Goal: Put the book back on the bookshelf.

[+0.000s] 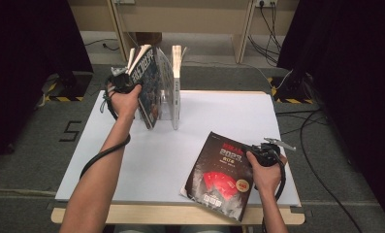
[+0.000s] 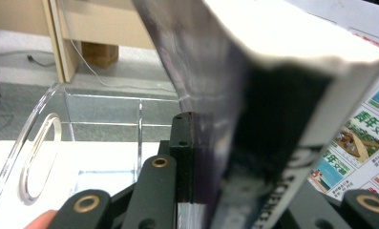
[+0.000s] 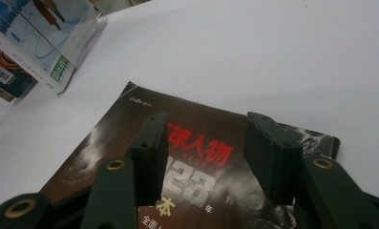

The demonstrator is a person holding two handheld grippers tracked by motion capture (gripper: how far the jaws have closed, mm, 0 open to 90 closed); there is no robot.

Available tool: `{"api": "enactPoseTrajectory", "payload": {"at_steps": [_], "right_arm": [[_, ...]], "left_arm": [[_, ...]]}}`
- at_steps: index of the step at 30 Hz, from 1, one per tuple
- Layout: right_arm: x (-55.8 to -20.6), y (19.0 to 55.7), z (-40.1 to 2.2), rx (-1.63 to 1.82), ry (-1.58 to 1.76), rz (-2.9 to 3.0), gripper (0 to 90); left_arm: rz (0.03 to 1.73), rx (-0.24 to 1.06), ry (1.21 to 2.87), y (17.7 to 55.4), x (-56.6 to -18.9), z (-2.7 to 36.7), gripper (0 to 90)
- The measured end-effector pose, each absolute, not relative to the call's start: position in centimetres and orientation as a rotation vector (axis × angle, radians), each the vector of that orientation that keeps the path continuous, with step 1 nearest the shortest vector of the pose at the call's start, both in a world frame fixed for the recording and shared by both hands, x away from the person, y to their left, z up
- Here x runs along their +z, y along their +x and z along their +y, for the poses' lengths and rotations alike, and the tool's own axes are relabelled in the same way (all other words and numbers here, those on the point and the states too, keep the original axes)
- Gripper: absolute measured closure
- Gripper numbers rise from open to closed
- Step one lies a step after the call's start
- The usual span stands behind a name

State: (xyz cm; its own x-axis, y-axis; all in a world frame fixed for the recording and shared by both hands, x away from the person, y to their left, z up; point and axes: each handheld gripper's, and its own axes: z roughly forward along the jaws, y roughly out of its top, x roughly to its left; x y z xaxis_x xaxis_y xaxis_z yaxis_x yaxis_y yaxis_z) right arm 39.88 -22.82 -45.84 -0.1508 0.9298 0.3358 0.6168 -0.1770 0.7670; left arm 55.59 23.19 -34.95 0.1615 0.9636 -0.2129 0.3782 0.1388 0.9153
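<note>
In the high view, the left tool (image 1: 123,80) sits at the far left of the white desk (image 1: 146,160), held by the person's left hand (image 1: 124,99). Its jaws are closed on a dark-covered book (image 1: 149,87) that stands tilted, leaning left, at the clear acrylic book stand (image 1: 173,104). A pale book (image 1: 176,73) stands upright in the stand just to the right of it. At the near right of the desk, the right tool (image 1: 253,150) hangs over the far right corner of a black magazine (image 1: 221,174) with red lettering, which lies flat near the desk's front edge. The right hand (image 1: 265,172) holds that tool.

In the left gripper view, the dark-covered book (image 2: 254,119) is pressed between the two black jaws, with one jaw flat against its cover; its pale page edge faces up and its dark spine faces the camera. The clear stand (image 2: 39,143), with an oval cut-out in its wall, stands to the left, and a colourful printed cover (image 2: 363,138) shows at the right.

In the right gripper view, the right tool (image 3: 206,148) has its jaws standing well apart above the black magazine (image 3: 106,138), with nothing between the pads. The magazine lies flat on the white desk (image 3: 273,57). The foot of the standing books (image 3: 29,52) shows at the far left corner.
</note>
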Motion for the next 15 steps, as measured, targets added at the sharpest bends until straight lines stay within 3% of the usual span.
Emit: {"api": "enactPoseTrajectory", "payload": {"at_steps": [9,15], "right_arm": [[-46.0,40.0,-22.6,1.255,1.766,1.751,51.9],[-46.0,40.0,-22.4,1.247,1.753,1.757,52.0]], "left_arm": [[1.364,0.839,1.421,54.9,-34.5,25.4,76.2],[1.329,0.925,1.420,54.0,-35.7,24.2,76.0]]}}
